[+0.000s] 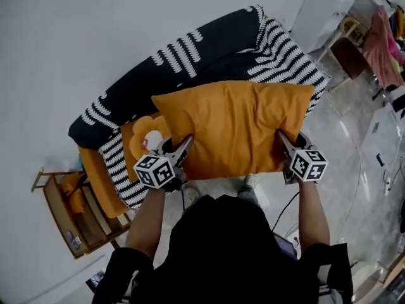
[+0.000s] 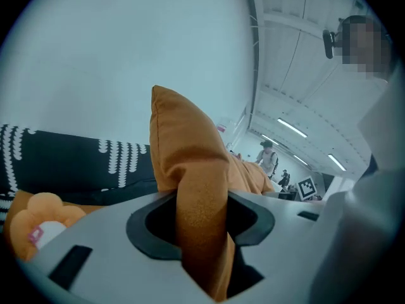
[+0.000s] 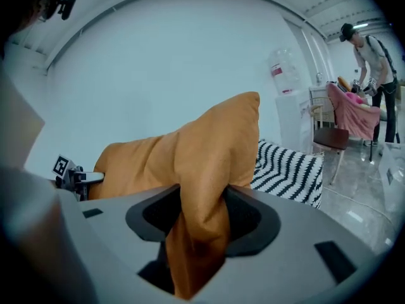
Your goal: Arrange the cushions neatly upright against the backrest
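A big orange cushion [image 1: 237,126] hangs in the air above the sofa [image 1: 209,46], stretched between both grippers. My left gripper [image 1: 185,149] is shut on the cushion's left lower edge; its fabric [image 2: 201,233] is pinched between the jaws. At the opposite side my right gripper [image 1: 283,143] is shut on the cushion [image 3: 196,227] too. The sofa has a black backrest with white marks and striped black-and-white sides [image 1: 288,56]. A smaller orange plush cushion [image 1: 147,141] with a white patch lies on the seat at the left, also seen low at the left in the left gripper view [image 2: 41,223].
A wooden side shelf [image 1: 69,214] stands at the sofa's left end. A white cabinet [image 1: 319,8] and a chair with pink cloth [image 1: 380,40] stand to the right. A person [image 3: 373,56] stands far right in the right gripper view. Pale glossy floor [image 1: 354,170] lies at the right.
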{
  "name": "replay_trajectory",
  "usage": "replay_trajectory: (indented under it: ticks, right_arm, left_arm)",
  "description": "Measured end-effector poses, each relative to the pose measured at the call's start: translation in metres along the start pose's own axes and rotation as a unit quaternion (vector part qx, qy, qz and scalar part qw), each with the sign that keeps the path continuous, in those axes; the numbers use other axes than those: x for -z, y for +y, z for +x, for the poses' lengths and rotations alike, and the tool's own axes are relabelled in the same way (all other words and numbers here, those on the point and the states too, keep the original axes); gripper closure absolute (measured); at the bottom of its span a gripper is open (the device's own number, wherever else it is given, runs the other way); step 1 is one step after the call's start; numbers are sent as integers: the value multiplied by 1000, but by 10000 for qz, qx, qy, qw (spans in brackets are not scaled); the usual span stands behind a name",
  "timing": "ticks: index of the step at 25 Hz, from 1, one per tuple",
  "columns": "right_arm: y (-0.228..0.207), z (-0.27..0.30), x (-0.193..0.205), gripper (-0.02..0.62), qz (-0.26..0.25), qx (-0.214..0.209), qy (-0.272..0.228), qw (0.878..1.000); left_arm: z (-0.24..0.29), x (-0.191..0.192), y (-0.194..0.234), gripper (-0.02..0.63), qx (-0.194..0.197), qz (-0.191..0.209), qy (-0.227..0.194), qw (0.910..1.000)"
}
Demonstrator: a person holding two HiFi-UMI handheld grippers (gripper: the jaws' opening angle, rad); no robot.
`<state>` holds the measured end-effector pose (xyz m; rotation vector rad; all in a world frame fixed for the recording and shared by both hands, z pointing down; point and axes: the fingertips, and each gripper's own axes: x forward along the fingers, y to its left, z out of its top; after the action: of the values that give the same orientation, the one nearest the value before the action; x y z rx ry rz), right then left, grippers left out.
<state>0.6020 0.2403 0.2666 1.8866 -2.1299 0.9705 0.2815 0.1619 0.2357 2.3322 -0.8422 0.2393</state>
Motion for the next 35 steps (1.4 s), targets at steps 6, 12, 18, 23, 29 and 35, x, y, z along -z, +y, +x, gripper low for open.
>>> replay_trajectory:
  ticks: [6,12,18,23,29,35]
  right_arm:
    - [-98,-36,-50,368,39,126,-280,9995]
    - [-144,-51,-76,367,64,172,-434,9989]
    - [-154,-34,-93,364,60,182,-524,9984]
    - [-165,0,-118,364,-45,293,-440,9986]
    - [-173,61,-160,362,-189,300,-279,9990]
    - [-159,130,-194,360,-379,121,-100,9992]
  left_arm:
    - [87,-18,-79,419,156,217,-67,9996]
    - [129,-30,-115,414,208,311,-109,9992]
    - [147,-43,-108,413,174,280,-179,9993]
    - [181,-58,-82,411,179,121,-239,9995]
    - [221,-93,-42,410,180,-25,-361,9992]
    - [238,-123,14,408,-13,-204,-543,9983]
